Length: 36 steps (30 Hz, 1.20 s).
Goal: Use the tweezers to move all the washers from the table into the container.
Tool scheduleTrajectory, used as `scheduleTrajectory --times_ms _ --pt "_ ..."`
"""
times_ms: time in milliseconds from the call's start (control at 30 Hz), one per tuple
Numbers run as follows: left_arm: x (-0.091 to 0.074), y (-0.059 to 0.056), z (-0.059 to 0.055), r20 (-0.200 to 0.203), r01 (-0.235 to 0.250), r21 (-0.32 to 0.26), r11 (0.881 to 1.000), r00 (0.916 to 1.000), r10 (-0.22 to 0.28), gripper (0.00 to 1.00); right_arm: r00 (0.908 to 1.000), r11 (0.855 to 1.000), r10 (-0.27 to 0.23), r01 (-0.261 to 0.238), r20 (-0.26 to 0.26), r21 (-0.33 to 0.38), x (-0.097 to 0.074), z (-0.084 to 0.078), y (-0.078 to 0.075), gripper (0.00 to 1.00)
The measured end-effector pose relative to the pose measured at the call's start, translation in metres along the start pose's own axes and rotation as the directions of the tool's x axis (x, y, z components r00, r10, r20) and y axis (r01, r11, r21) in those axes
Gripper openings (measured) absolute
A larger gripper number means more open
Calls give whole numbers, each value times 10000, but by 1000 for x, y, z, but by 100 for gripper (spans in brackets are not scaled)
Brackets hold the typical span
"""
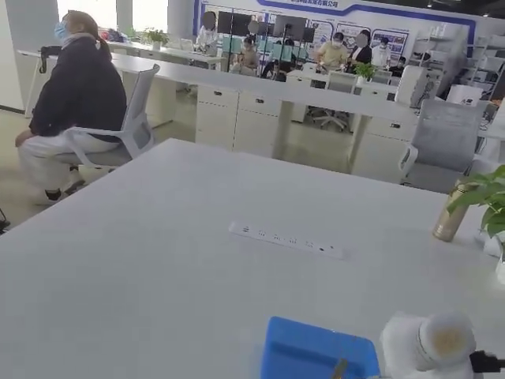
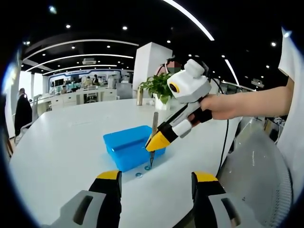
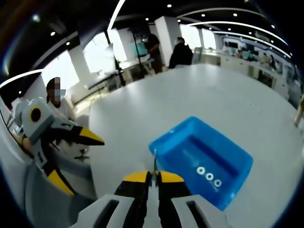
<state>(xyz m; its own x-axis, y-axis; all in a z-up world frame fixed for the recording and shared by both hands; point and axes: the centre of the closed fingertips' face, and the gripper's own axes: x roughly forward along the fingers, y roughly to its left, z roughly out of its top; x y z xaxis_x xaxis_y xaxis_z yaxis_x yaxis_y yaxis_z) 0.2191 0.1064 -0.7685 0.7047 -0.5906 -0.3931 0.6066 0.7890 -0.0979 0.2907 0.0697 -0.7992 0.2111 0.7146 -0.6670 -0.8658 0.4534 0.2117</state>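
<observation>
A blue container (image 2: 124, 146) sits on the white table (image 2: 61, 142); its far edge also shows low in the head view (image 1: 316, 351). Three washers (image 3: 209, 176) lie inside the container (image 3: 223, 156). Two washers (image 2: 138, 175) rest on the table just in front of it. My right gripper (image 2: 156, 141) is shut on the tweezers (image 2: 154, 124), which point down with the tip close by the nearer-to-the-box washer (image 2: 147, 167). In its own view the right gripper (image 3: 154, 178) holds the tweezers (image 3: 155, 159) at the container's near edge. My left gripper (image 2: 156, 187) hangs open, apart from them, and appears open at the left (image 3: 71, 159).
A white power strip (image 1: 288, 238) lies mid-table. A brown bottle (image 1: 450, 213) and a potted plant (image 1: 489, 197) stand at the table's right edge. A person sits on an office chair (image 1: 118, 134) beyond the far left corner. More desks and people fill the background.
</observation>
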Motion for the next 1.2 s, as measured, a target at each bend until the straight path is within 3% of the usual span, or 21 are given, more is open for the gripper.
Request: scheduleTrajectory --times_ms 167,267,400,633,767,900,1200 --pt "0 0 0 -8 -11 -8 10000 10000 11 58 9993 9993 -344 341 -168 -168 6 -7 -6 3" --pt "0 0 -1 -27 -5 13 10000 10000 5 58 9981 9970 -621 622 30 -461 6 -4 -7 3" --pt "0 0 -1 -41 11 29 10000 10000 -11 58 9975 9937 -704 705 48 -875 8 -4 -3 3" --pt "0 -1 -1 -61 41 84 10000 10000 -40 58 9966 9930 -825 815 -76 -859 11 -6 -2 3" --pt "0 -1 -1 -55 39 84 10000 10000 -39 58 9968 9909 -782 759 -160 -1111 13 -5 1 3" --pt "0 -2 -1 -77 69 131 9999 9999 -68 58 9964 9869 -778 721 -341 -1441 17 -7 -7 3" --pt "1 -2 -2 -134 95 170 9998 9999 -93 57 9979 9936 -331 269 -552 -1099 16 -13 -2 3"
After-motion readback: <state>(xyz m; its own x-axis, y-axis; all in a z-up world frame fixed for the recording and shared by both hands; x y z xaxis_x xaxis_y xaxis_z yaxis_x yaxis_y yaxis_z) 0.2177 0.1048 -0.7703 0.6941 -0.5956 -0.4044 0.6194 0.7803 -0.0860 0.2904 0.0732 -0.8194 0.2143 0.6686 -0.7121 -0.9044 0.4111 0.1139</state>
